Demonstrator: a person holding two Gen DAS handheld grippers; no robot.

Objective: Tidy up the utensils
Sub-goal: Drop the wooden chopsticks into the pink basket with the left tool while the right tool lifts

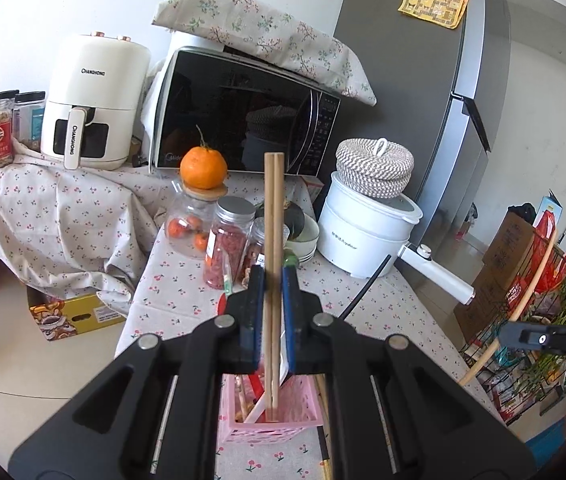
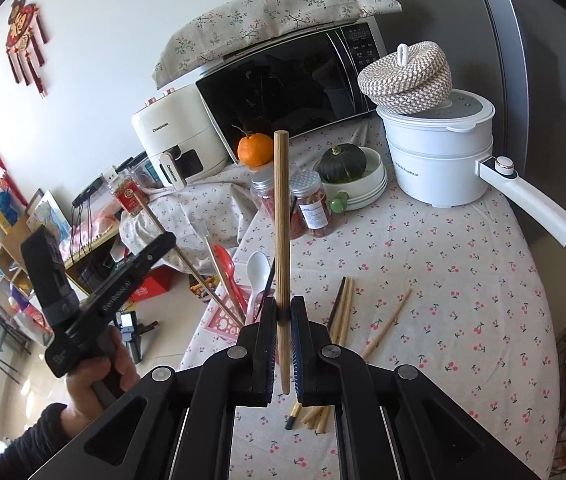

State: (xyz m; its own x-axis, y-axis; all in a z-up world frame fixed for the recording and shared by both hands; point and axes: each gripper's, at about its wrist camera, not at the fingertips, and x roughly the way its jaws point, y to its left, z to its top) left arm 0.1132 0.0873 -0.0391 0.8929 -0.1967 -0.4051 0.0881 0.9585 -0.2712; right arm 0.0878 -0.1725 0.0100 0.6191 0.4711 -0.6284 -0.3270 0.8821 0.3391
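Note:
My left gripper (image 1: 273, 276) is shut on a pair of wooden chopsticks (image 1: 273, 216), upright, their lower ends inside the pink utensil basket (image 1: 283, 426) below. The basket also holds a white spoon and other utensils. My right gripper (image 2: 283, 308) is shut on a single wooden chopstick (image 2: 281, 216), upright above the table. In the right wrist view the pink basket (image 2: 223, 320) stands at the table's left edge with a white spoon (image 2: 257, 272), a red spoon (image 2: 229, 268) and chopsticks in it. Several loose chopsticks (image 2: 343, 312) lie on the cloth.
On the cherry-print cloth (image 2: 463, 280) stand jars (image 2: 315, 204), a mandarin (image 1: 203, 168) on a jar, a bowl with a green squash (image 2: 343, 164), a white pot (image 2: 439, 156), a microwave (image 1: 243, 116) and an air fryer (image 1: 91, 104). A wire rack (image 1: 531, 320) stands at the right.

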